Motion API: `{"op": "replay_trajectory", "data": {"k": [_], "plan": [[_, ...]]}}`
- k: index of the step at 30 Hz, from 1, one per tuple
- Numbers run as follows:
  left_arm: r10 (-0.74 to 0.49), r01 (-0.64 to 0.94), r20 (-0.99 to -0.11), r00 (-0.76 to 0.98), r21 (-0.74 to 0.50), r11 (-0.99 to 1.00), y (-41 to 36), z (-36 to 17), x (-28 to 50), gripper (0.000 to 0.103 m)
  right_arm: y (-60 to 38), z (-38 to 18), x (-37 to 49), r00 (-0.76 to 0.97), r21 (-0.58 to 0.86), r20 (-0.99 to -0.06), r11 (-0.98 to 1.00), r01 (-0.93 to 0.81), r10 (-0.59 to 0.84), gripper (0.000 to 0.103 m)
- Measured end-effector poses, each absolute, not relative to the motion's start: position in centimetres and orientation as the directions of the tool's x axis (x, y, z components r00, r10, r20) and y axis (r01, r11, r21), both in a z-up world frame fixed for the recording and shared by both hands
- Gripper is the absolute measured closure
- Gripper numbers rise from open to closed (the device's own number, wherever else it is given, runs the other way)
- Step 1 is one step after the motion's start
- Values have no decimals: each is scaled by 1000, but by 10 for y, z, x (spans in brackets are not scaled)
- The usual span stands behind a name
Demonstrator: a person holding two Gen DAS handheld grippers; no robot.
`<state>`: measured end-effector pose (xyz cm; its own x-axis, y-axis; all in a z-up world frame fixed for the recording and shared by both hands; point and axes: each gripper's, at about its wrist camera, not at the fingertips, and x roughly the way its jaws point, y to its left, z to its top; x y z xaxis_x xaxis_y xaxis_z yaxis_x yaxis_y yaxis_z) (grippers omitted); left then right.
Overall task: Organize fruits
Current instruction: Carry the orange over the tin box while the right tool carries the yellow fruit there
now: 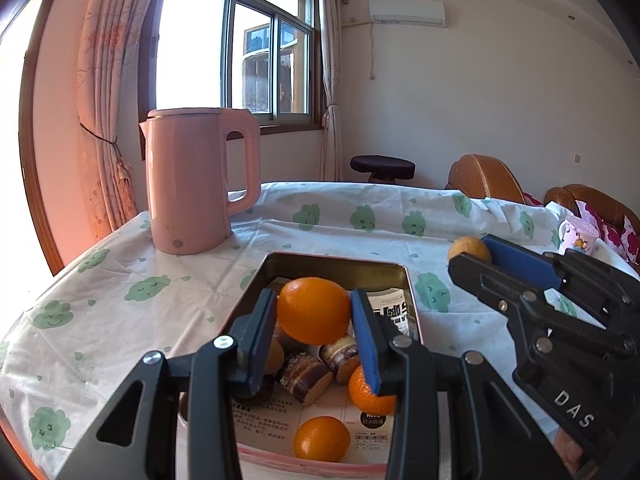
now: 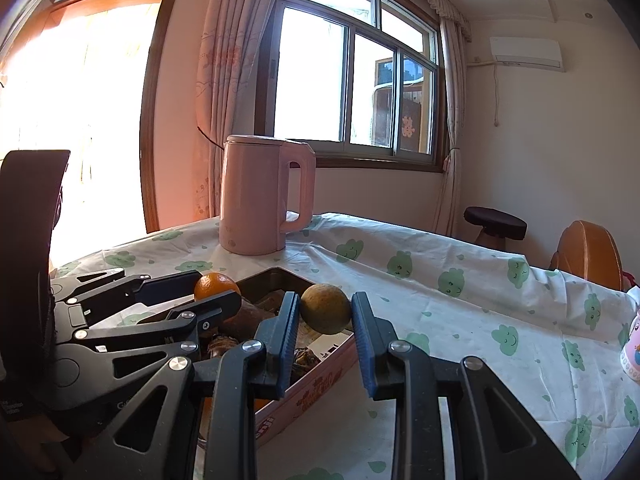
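Sunlit through a big window [image 1: 236, 48], the surface [image 1: 120, 280] wears a white cloth printed with green clouds. On it sits an open tin box [image 1: 336, 264] lined with printed paper, holding two small oranges [image 1: 322, 438] and several brown, paper-wrapped cakes [image 1: 306, 376]. Above the tin, the left tool [image 1: 314, 322] pinches a bright orange [image 1: 314, 310] between its blue pads. The right tool [image 2: 326, 312] is clamped on a duller, yellow-brown fruit [image 2: 326, 308], just beyond the tin's right edge. A pink kettle [image 1: 200, 180] stands behind the tin, and a pink cup [image 1: 578, 234] sits far right.
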<state>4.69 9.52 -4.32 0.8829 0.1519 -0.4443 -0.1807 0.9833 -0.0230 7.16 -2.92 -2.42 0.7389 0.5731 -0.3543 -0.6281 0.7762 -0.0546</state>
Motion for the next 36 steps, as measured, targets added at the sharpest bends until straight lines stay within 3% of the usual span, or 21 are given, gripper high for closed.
{"op": "replay_trajectory", "data": {"k": [36], "plan": [[170, -204, -497, 851, -15, 979, 114, -57, 56, 63, 8, -45, 102, 710, -45, -435, 774, -631, 554, 74]]}}
